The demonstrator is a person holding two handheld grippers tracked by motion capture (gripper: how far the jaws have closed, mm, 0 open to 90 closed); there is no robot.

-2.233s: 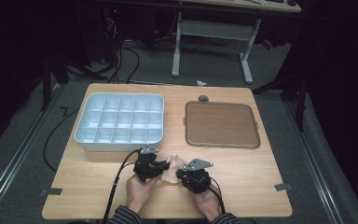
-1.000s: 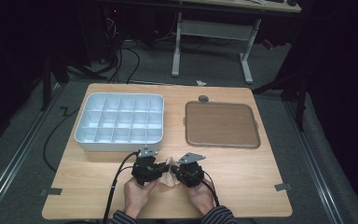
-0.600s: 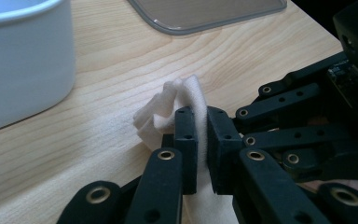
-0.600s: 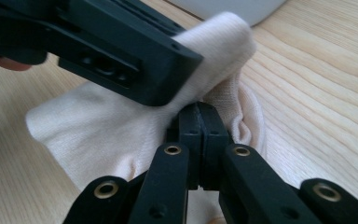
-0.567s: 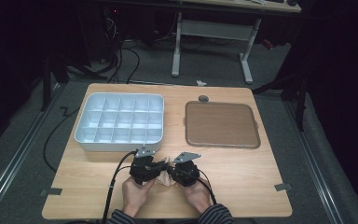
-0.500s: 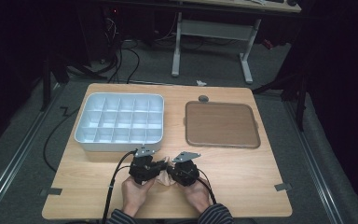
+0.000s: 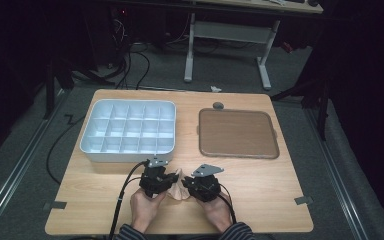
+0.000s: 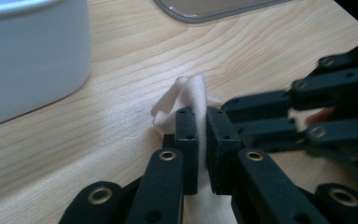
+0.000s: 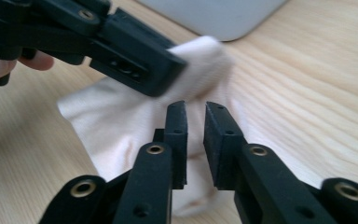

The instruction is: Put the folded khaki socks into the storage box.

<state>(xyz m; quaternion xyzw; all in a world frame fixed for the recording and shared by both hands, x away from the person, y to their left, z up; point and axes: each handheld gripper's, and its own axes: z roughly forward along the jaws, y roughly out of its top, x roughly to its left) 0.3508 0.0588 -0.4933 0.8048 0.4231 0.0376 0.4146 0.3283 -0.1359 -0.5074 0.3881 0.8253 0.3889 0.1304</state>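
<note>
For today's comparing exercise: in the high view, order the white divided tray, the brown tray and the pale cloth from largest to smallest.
1. White divided tray
2. Brown tray, only slightly smaller, so nearly a tie
3. Pale cloth, clearly smallest

Both hands are seen low on the table, side by side near 6 o'clock in the high view. The left gripper is pointed toward 2 o'clock, and its jaws are pressed tight together on a thin fold of cloth. The right gripper is pointed toward 10 o'clock; its jaws have just been opened a little, and a small gap is seen between them above the cloth.
</note>
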